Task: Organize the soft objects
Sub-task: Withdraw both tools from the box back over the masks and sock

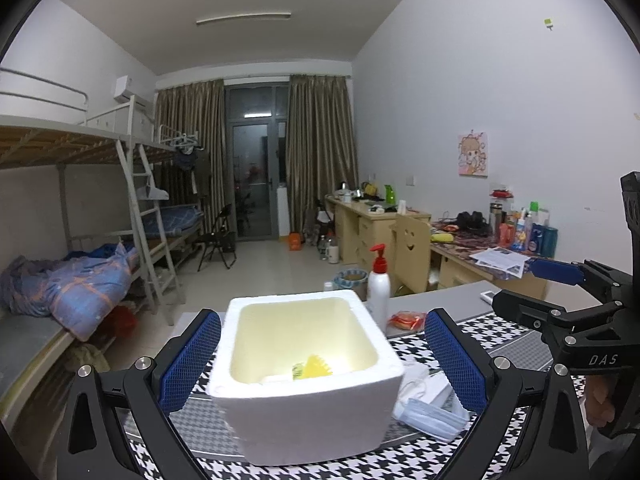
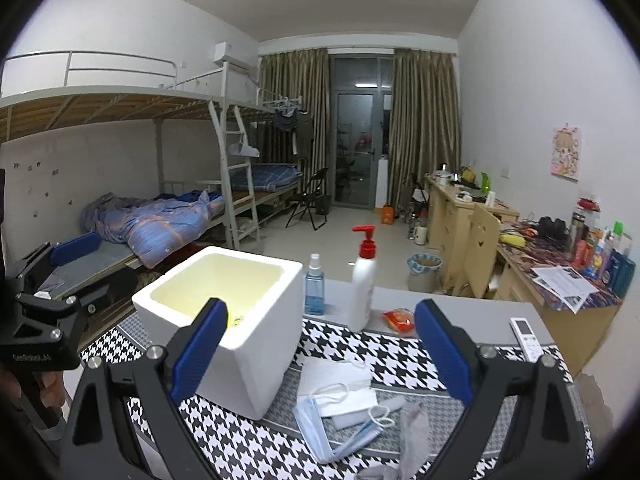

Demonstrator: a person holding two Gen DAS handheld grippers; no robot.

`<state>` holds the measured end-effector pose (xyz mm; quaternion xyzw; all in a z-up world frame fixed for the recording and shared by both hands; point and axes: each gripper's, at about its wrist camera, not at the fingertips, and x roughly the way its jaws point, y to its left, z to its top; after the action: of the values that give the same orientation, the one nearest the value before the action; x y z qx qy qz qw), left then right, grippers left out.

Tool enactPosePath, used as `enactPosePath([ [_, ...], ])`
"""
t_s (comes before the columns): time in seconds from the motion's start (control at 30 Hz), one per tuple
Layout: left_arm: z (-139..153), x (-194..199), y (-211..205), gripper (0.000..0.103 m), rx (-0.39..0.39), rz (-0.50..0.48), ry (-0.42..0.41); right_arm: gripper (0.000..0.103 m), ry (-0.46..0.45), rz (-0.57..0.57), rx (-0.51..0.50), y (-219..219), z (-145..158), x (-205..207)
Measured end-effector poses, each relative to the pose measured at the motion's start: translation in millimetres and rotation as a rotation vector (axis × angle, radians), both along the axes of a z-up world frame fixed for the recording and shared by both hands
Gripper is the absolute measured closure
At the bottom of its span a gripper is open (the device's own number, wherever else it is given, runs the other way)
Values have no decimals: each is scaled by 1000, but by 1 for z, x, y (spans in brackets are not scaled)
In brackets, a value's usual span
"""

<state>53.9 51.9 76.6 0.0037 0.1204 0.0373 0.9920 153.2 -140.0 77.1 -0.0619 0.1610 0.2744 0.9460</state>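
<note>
A white foam box [image 1: 308, 400] [image 2: 256, 360] stands on the houndstooth mat [image 2: 400, 356]. A yellow soft item [image 1: 316, 368] lies inside it. Beside the box lie a blue face mask [image 2: 320, 424] [image 1: 432, 416], a white mask [image 2: 340, 380] and a grey cloth [image 2: 412, 428]. My left gripper [image 1: 322, 364] is open, its fingers on either side of the box. My right gripper [image 2: 320, 356] is open and empty, above the masks; it shows in the left wrist view [image 1: 528, 292] too.
A white pump bottle [image 2: 364, 280] [image 1: 378, 288], a blue spray bottle [image 2: 315, 288], an orange packet [image 2: 398, 318] [image 1: 408, 320] and a remote [image 2: 527, 338] sit at the table's far edge. Bunk beds [image 2: 160, 216] stand left, cluttered desks [image 2: 560, 268] right.
</note>
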Motion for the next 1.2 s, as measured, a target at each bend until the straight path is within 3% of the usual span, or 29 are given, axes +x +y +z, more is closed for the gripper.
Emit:
enactPosePath([
  [0.9,-19,-7,-57,1,32,-68,7,6,1,-111,40,-59,-20,-24],
  [1.2,-30,-6,-72,1,24,-134,23,6,15,-160,52,-78,-33,-30],
])
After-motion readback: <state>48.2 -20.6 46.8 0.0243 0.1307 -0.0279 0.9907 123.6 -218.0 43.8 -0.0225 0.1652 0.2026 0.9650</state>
